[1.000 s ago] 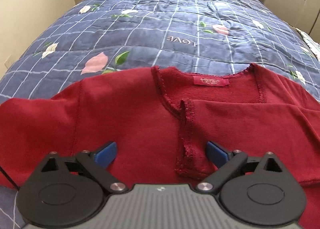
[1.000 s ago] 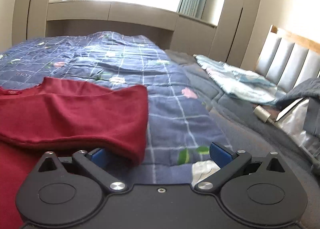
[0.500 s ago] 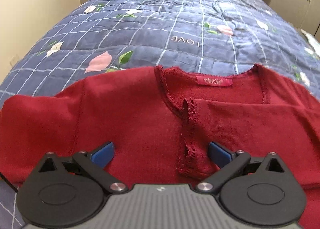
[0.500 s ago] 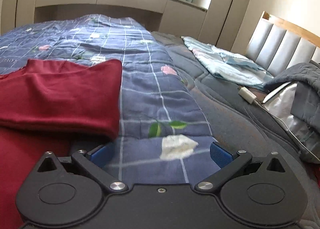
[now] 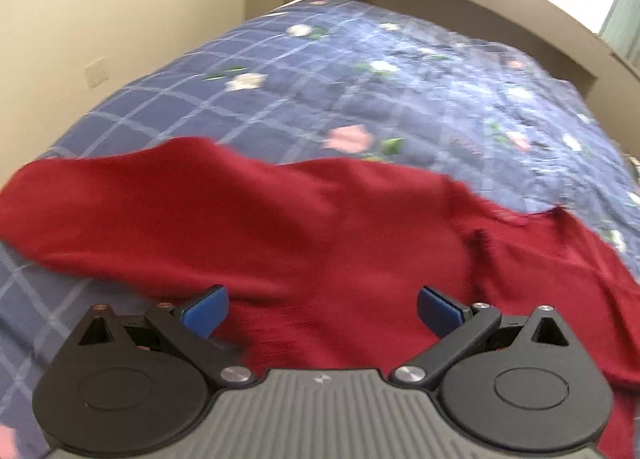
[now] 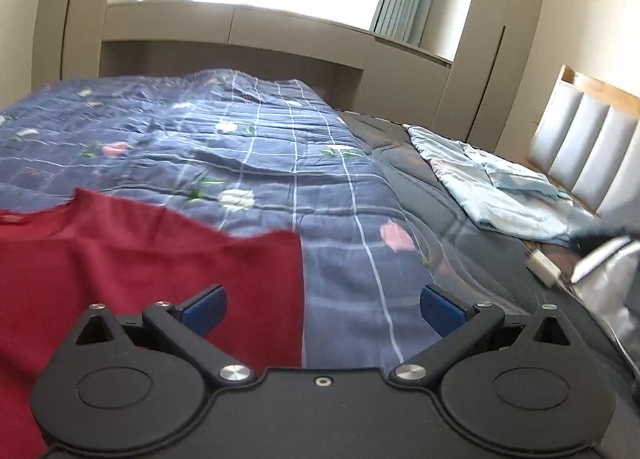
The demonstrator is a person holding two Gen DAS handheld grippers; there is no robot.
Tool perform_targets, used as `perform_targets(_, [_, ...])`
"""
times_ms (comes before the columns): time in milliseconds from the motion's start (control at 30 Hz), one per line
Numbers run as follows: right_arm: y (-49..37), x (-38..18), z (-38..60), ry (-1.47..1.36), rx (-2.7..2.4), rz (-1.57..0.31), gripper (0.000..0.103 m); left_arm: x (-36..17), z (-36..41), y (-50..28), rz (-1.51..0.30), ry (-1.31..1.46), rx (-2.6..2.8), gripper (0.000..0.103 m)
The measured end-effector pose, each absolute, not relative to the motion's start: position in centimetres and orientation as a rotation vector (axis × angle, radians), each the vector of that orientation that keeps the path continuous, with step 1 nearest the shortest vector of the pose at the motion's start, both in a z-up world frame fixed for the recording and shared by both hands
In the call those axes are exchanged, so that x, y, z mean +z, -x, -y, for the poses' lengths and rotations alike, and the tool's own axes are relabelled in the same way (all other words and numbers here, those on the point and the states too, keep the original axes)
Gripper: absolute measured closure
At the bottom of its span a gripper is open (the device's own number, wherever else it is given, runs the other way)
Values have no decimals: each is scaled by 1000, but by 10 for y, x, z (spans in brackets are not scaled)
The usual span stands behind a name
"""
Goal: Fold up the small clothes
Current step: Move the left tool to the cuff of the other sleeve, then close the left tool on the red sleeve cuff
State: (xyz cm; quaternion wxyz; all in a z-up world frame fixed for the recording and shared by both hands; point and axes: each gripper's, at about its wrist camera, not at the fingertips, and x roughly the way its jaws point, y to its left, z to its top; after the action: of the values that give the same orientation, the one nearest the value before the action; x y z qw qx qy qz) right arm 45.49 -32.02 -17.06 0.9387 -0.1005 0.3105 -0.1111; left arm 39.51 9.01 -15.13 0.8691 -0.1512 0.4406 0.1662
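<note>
One soft red knit top (image 5: 320, 227) on quilted checked bedspread (image 5: 360, 91).

Sweater (image 5: 320, 227) lies on quilt (image 5: 400, 99), pillowcase (image 6: 492, 187) to its right.

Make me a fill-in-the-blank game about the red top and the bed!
1. The top lying on the quilt is ____ in colour.
2. The left gripper holds ____ between its fingers.
3. The pads on the right gripper are ____.
4. The quilt has a pattern of squares and ____.

Missing words: red; nothing; blue; flowers
</note>
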Motion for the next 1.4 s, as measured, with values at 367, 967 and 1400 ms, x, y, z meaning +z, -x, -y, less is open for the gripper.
perform_targets(367, [-469, -164, 302, 289, -238, -687, 1, -154, -168, -357, -899, 405, 494, 0])
perform_targets(967, [-370, -134, 168, 188, 82, -691, 1, -162, -370, -293, -744, 590, 974, 1])
perform_targets(1400, [-333, -129, 123, 246, 185, -699, 1, -185, -430, -267, -664, 796, 999, 55])
